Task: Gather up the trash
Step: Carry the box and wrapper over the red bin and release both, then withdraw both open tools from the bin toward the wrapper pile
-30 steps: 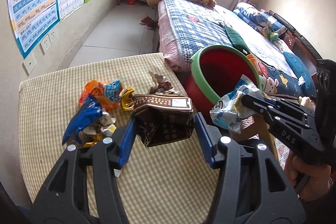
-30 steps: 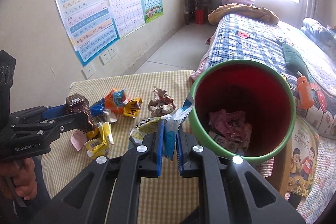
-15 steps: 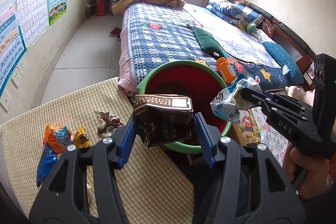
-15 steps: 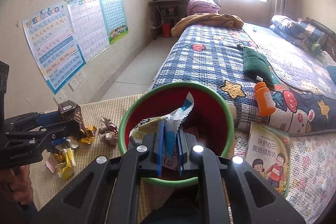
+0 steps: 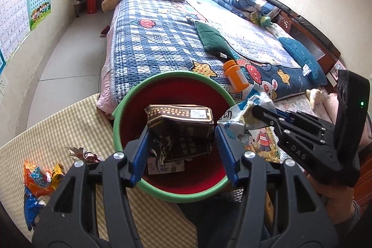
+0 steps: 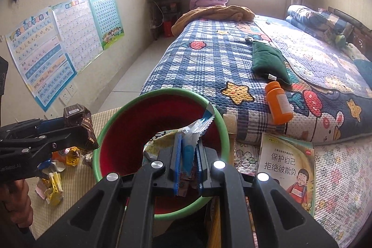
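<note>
A red bin with a green rim point(image 5: 130, 104) point(image 6: 216, 117) stands between the checked table and the bed. My left gripper point(image 5: 180, 148) is shut on a crumpled dark brown carton point(image 5: 183, 129) point(image 6: 79, 117), which hangs over the bin's mouth. My right gripper point(image 6: 188, 166) is shut on a white and blue wrapper point(image 6: 195, 131) point(image 5: 241, 113), also above the bin. Some paper trash point(image 5: 165, 166) lies at the bin's bottom. Several bright wrappers point(image 5: 39, 178) point(image 6: 53, 176) remain on the table's left part.
The table's checked cloth point(image 5: 58, 129) ends just left of the bin. The bed with a blue plaid quilt point(image 5: 162, 38) carries an orange bottle point(image 5: 236, 77) and a green pillow point(image 5: 211, 38). A children's book point(image 6: 288, 169) lies right of the bin. A hand point(image 5: 334, 199) grips the right tool.
Both grippers swung right from over the table to above the bin, each carrying its piece of trash. The wrapper pile slid to the left edge of both views.
</note>
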Available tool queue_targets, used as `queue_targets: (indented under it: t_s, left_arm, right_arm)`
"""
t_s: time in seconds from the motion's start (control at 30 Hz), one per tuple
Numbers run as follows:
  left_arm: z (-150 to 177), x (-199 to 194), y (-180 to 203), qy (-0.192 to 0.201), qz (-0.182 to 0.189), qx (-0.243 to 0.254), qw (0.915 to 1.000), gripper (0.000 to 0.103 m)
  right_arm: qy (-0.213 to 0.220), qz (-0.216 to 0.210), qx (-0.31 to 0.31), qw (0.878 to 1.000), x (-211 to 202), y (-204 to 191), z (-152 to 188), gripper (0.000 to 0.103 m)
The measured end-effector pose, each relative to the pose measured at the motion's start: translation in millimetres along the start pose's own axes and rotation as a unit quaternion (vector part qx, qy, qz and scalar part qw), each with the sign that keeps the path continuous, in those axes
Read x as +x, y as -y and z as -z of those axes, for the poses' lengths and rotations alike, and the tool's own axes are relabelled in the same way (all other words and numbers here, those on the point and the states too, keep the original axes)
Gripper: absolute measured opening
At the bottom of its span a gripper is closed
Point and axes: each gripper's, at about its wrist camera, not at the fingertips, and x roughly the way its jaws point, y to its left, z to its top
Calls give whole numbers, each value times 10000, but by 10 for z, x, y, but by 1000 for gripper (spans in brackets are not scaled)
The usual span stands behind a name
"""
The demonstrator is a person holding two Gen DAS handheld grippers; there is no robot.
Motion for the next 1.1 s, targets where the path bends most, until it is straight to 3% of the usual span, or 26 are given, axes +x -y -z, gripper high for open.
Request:
queue_targets:
  t_s: [0.4,0.47,0.53,0.6,0.7,0.87,1.1]
  left_arm:
    - [-19,301,-90,-232,63,-175,9996,57]
    - [-23,280,-107,-149,24,-213,9997,80]
    - [-19,241,-141,-54,-17,-257,9997,88]
    - [-9,207,-187,-38,18,-322,9995,90]
    - [18,108,-259,63,-75,-405,9991,97]
    - [105,-113,-389,193,-233,-524,9982,97]
    - [333,-461,-606,309,-426,-707,9961,97]
  right_arm:
    - [-226,-19,8,9997,259,37,22,16]
    - [-218,9,25,9998,260,42,22,40]
    - [-164,28,30,9999,240,39,22,53]
    - [-154,72,-7,9999,227,26,25,53]
    - [-132,100,-25,9999,185,-10,31,63]
    - [-36,134,-139,9998,66,-141,32,78]
    - [78,106,-342,9993,-127,-429,65,84]
